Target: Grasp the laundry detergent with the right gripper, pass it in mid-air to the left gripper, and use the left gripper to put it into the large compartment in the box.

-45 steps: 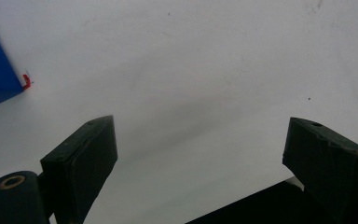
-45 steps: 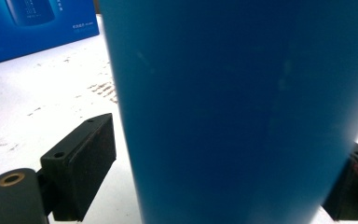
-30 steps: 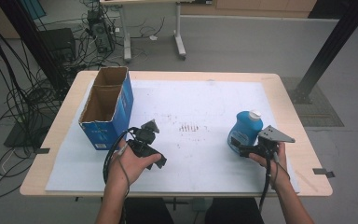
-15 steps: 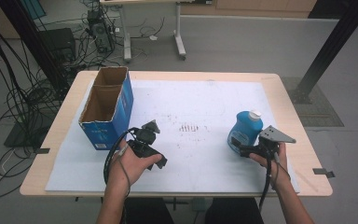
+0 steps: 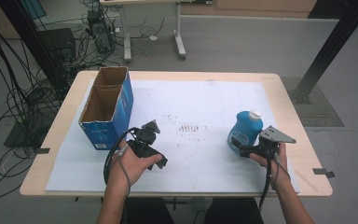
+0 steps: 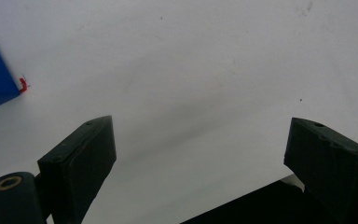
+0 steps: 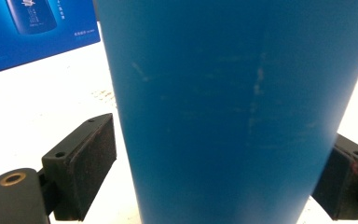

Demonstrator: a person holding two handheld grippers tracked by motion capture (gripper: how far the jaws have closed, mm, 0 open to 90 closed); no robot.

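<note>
With the blue plastic bottle [image 7: 233, 107] standing between the wide-open right tongs [image 5: 247, 148] but not yet pinched, closing on it seems next, while the left tongs [image 6: 200, 158] gape empty over the counter [image 5: 196, 98].

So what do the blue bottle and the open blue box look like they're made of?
The blue bottle looks like smooth moulded plastic with a soft sheen; pale scuff marks run down its side in the right gripper view, and its cap is white. The box looks like cardboard: raw brown inside walls and flaps, with a printed glossy blue outside.
</note>
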